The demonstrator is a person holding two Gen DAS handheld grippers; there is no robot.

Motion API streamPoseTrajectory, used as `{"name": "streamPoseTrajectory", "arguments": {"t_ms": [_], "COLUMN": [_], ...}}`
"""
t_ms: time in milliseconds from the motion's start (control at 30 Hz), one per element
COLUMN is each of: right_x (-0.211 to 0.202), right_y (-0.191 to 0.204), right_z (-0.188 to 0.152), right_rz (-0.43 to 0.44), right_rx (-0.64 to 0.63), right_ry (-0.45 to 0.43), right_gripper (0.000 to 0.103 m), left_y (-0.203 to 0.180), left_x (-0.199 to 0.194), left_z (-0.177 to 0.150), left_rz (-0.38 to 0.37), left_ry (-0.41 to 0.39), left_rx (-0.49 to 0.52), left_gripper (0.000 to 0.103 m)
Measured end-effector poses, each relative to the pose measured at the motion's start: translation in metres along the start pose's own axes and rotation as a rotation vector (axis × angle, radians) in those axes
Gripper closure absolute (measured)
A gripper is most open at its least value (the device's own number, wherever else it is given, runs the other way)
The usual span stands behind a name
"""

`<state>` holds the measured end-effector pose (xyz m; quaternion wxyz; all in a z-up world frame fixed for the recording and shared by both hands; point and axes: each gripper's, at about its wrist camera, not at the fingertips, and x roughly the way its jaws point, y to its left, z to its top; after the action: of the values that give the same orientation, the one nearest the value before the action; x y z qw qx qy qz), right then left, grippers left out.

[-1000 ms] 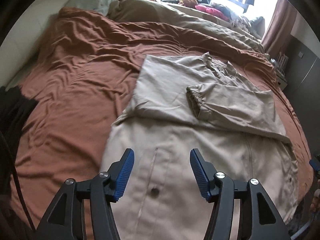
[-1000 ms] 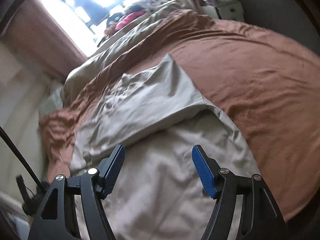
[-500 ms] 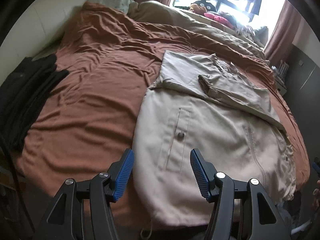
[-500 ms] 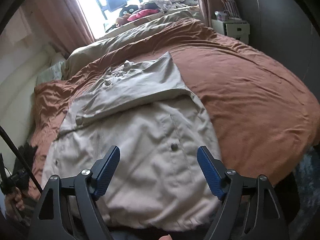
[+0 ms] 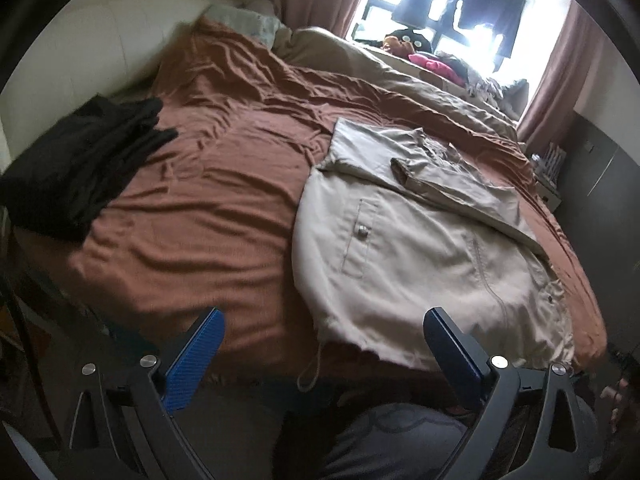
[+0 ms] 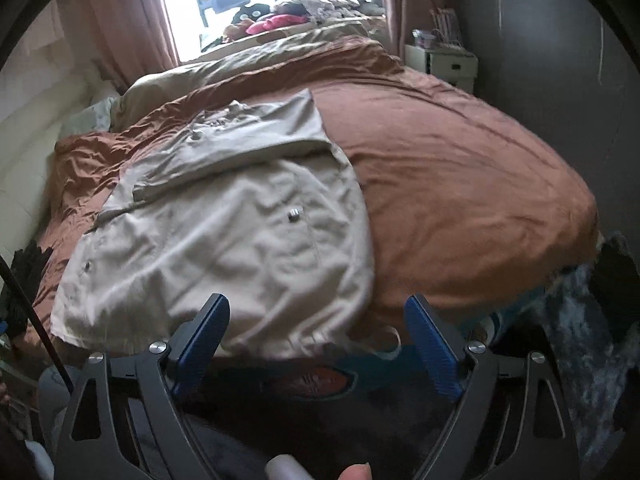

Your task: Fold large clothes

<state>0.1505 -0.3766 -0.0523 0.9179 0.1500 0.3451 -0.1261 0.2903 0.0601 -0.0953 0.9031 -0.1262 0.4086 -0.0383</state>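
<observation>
A large beige jacket (image 5: 420,248) lies flat on the rust-brown bed sheet (image 5: 208,200), both sleeves folded across its chest and its hem at the near bed edge. A drawstring (image 5: 312,372) dangles off that edge. My left gripper (image 5: 324,332) hovers off the bed's near edge by the hem's left corner, its jaws opening wide with nothing between them. In the right wrist view the jacket (image 6: 224,240) fills the left half of the bed. My right gripper (image 6: 316,320) hangs just short of the hem's right corner, its jaws opening, holding nothing.
A black garment (image 5: 76,168) lies at the bed's left edge. A beige duvet (image 5: 400,80) is bunched along the far side under the bright window. A white nightstand (image 6: 444,64) stands at the far right. A person's legs (image 5: 400,440) are below, and a patterned rug (image 6: 592,360) covers the floor.
Both grippers pulled back from over the jacket to beyond the near bed edge, and their jaws widened. The jacket stayed flat; the black garment came into the left view.
</observation>
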Motion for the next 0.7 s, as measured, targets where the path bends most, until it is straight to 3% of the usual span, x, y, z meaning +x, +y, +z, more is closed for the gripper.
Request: {"name": "streamPoseTrajectory", "arguments": {"t_ms": [267, 500, 600, 633, 700], "right_x": [-0.008, 0.006, 0.018, 0.024, 0.032], "right_y": [-0.018, -0.041, -0.053, -0.057, -0.062], "right_z": [-0.028, -0.041, -0.042, -0.041, -0.038], "right_rz": [0.071, 0.107, 0.145, 0.144, 0.156], "right_rx": [0.016, 0.052, 0.107, 0.114, 0.128], "right_ry": [0.007, 0.007, 0.021, 0.026, 0.032], "right_gripper": [0.014, 0.014, 0.015, 0.017, 0.028], "left_y": [0.006, 0.019, 0.027, 0.029, 0.035], "left_x": [-0.012, 0.005, 0.023, 0.030, 0.046], "left_z": [-0.030, -0.028, -0.029, -0.029, -0.029], "left_rz": [0.004, -0.019, -0.033, -0.037, -0.046], "left_ry": [-0.003, 0.022, 0.044, 0.058, 0.084], "left_rx": [-0.012, -0.040, -0.049, -0.050, -0.063], "left_gripper": [0.003, 0.003, 0.011, 0.019, 0.029]}}
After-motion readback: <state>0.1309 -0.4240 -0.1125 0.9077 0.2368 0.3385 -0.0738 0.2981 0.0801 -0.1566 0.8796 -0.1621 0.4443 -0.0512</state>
